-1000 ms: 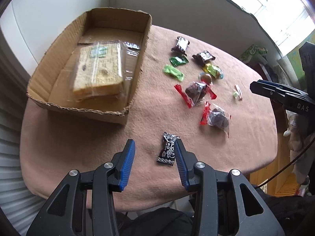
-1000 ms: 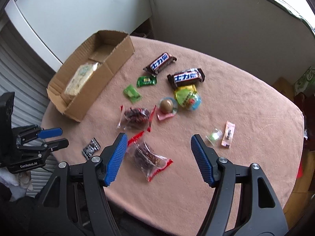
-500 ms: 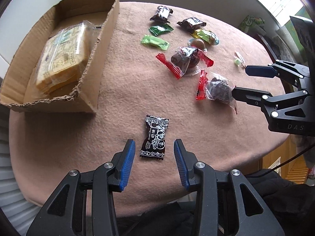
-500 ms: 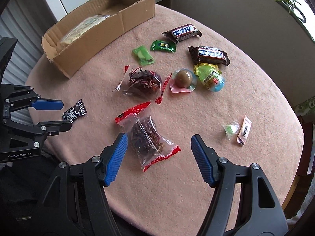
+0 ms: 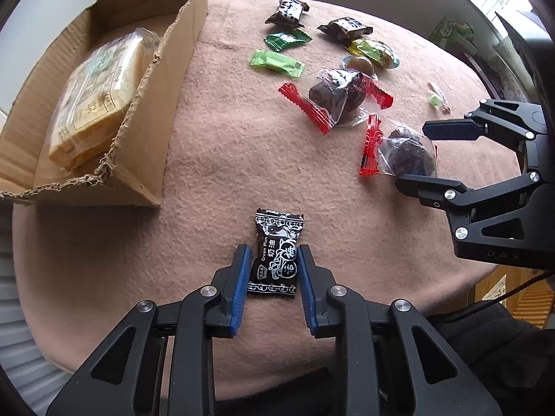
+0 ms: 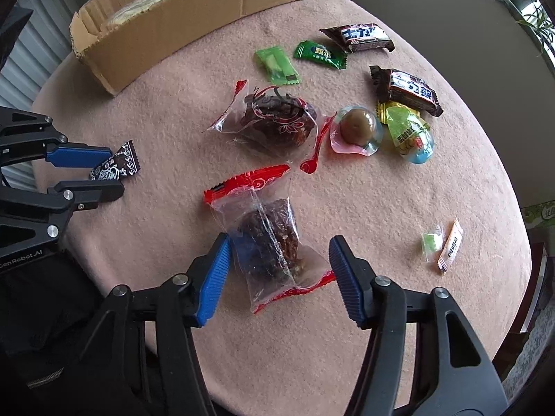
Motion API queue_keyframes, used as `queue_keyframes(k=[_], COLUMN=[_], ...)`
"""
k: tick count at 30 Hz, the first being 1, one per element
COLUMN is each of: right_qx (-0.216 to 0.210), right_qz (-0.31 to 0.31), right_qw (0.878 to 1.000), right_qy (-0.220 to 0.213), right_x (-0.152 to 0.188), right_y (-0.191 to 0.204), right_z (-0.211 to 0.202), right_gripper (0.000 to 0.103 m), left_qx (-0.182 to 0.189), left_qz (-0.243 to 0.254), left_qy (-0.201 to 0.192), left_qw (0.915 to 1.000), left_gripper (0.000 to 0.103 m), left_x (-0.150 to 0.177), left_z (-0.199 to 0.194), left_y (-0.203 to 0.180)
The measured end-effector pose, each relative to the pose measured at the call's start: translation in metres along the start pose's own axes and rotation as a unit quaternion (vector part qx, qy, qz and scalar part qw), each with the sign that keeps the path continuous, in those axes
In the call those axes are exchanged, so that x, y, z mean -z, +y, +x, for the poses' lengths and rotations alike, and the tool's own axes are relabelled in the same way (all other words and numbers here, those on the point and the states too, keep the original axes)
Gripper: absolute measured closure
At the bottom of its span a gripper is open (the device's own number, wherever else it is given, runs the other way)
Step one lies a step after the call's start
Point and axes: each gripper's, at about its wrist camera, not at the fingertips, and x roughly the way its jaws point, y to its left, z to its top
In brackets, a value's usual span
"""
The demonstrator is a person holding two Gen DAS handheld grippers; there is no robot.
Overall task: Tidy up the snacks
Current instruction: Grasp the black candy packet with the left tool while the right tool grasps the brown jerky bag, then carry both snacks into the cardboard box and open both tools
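A small black wrapped candy (image 5: 277, 232) lies flat on the pink cloth between the blue pads of my left gripper (image 5: 273, 253). Those jaws are closing, with the pads at the wrapper's two sides and the wrapper undented. My right gripper (image 6: 281, 263) points down over a clear packet of dark dried fruit with red ends (image 6: 274, 239). Its jaws are closing too: the left pad is at the packet's film and the right pad stands a little off. Each gripper shows in the other's view, the left gripper (image 6: 116, 173) and the right gripper (image 5: 411, 154). The cardboard box (image 5: 166, 111) holds a wrapped biscuit pack (image 5: 93, 97).
Further back lie a second dark-fruit packet (image 6: 277, 121), two green candies (image 6: 277, 64), two chocolate bars (image 6: 360, 36), a round jelly cup (image 6: 357, 126), a yellow-green egg-shaped packet (image 6: 409, 135) and small sachets (image 6: 444, 246). The round table's edge runs just under both grippers.
Both grippers have come down toward the cloth. The left jaws narrowed around the black candy, and the right jaws narrowed around the clear fruit packet.
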Motion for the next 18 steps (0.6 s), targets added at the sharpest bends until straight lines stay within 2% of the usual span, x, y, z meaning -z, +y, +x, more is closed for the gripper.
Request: queue_keyframes(k=[1,7,12,18], right_qx=[-0.001,-0.014,-0.028,-0.042], right_qz=[-0.002,0.002,0.014,0.046], right_qw=[1.000,1.000,0.999,0.998], right_qy=[0.001,0.002,-0.004,-0.022], right_x=[0.000,0.003,0.003,0.007], right_y=[0.001,0.003,-0.006,-0.023], right_z=[0.001,0.000,-0.003,-0.030], right_gripper=[0.053,0.061,0.064,0.065], left_qx=[-0.001,0.001,0.007,0.017], left_qz=[0.000,-0.005,-0.010,-0.011], left_qy=[-0.001,-0.004,-0.007,-0.019], left_qw=[1.0000,1.0000,0.9999,0.9996], left_gripper=[0.078,0.078,0.079,0.079], left_x=[0.000,0.000,0.004,0.005], left_z=[0.000,0.000,-0.007,-0.021], left_y=[0.000,0.004,0.014,0.016])
